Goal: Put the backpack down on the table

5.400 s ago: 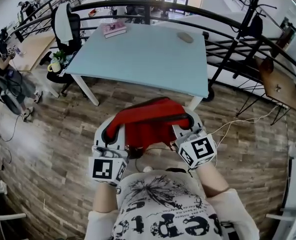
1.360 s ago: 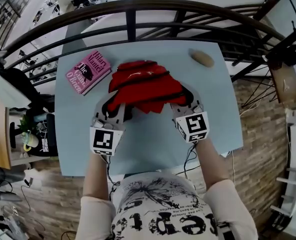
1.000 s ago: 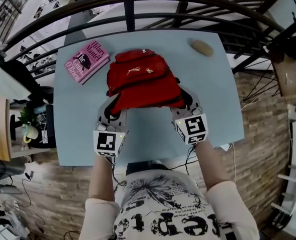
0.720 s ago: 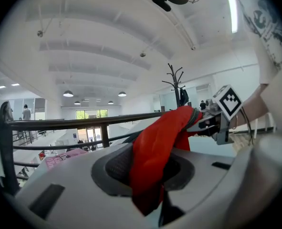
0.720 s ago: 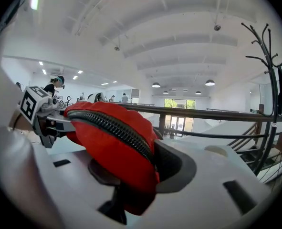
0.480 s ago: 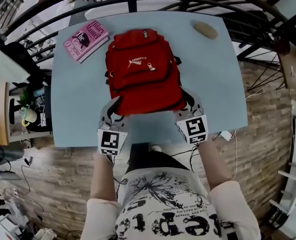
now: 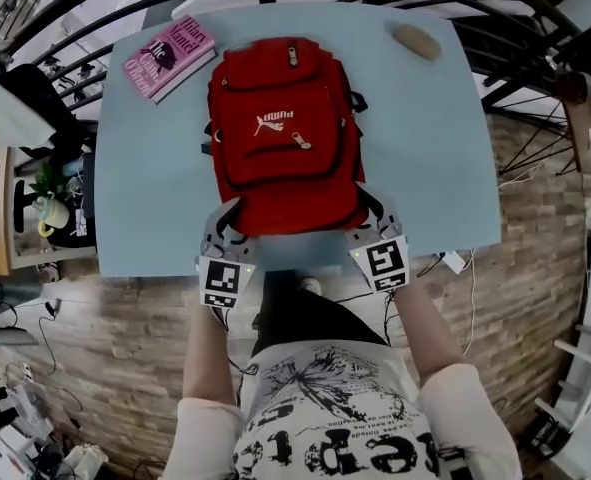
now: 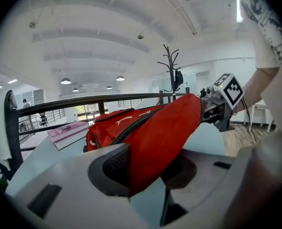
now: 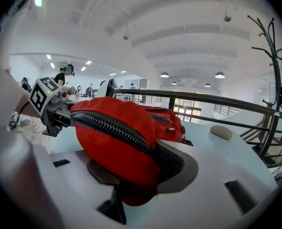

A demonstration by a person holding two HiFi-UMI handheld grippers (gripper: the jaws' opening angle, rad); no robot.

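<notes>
Backpack (image 7: 285, 118), underside hidden against table (image 7: 425, 148)

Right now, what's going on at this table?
A red backpack lies flat on the light blue table. A person holds one gripper at each of its near corners. Both grippers' jaws have just been opening. The left gripper looks loose around its corner, while the right gripper presses the fabric between its pads. Letting go isn't finished.

Open office — desk (image 7: 420, 138), railing (image 8: 59, 105)
</notes>
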